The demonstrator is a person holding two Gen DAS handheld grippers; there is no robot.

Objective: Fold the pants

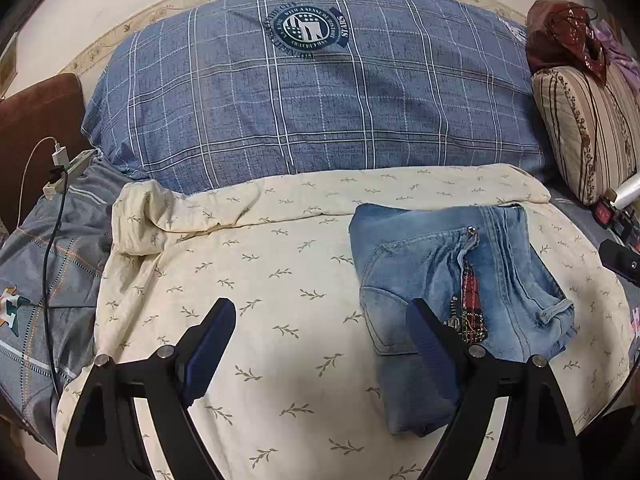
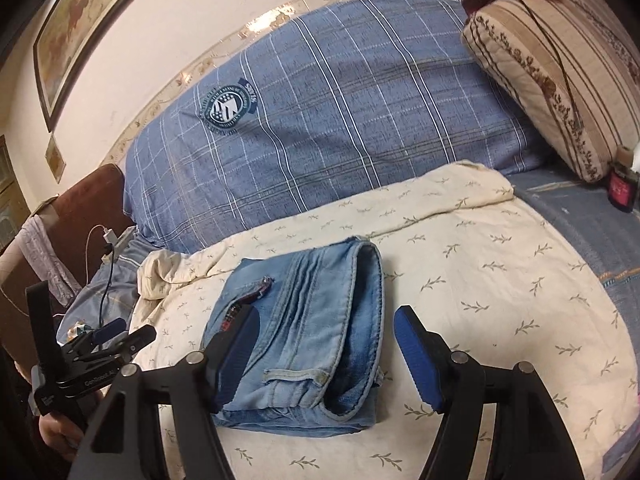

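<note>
The jeans lie folded compact on the bed, both the left hand-held gripper and right hand-held gripper wide and empty — folding looks done, perhaps one last pat.

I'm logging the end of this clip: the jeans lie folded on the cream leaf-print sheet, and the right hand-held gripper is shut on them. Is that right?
Not quite. The right hand-held gripper is open, its blue pads spread apart above the jeans and clamping nothing, as the right wrist view shows. The rest holds: the jeans lie folded on the cream leaf-print sheet.
</note>
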